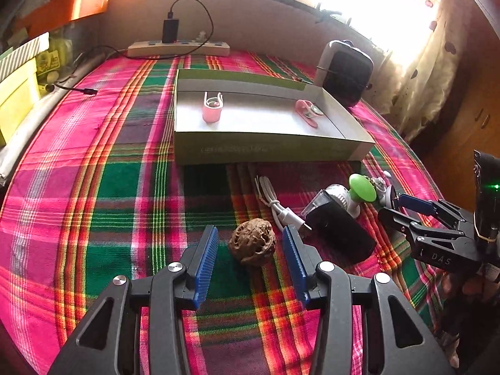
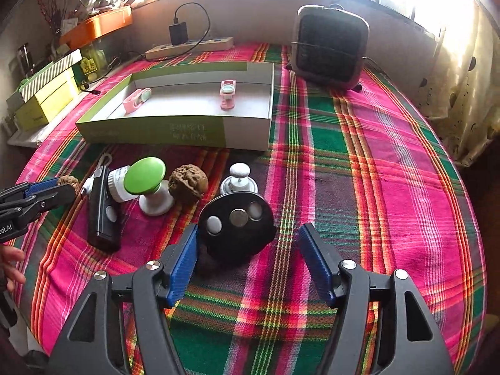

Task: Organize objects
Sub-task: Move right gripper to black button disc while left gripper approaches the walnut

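The left gripper [image 1: 250,259] hovers low over the plaid tablecloth [image 1: 93,187], its blue pads spread apart around a wrinkled walnut [image 1: 252,241] without touching it. At two o'clock from that walnut lie a coiled white USB cable [image 1: 278,207] and a black rectangular device [image 1: 339,234].

The right gripper [image 2: 250,262] is likewise spread wide, with a round black disc [image 2: 236,223] bearing three buttons between its pads, nearer the left one. A second walnut [image 2: 188,183] sits at eleven o'clock from the disc, touching a green-topped suction holder [image 2: 147,184]; a white knob [image 2: 239,178] stands at twelve.

Farther back, the open green cardboard box [image 2: 150,129] holds two pink items [image 2: 227,93].
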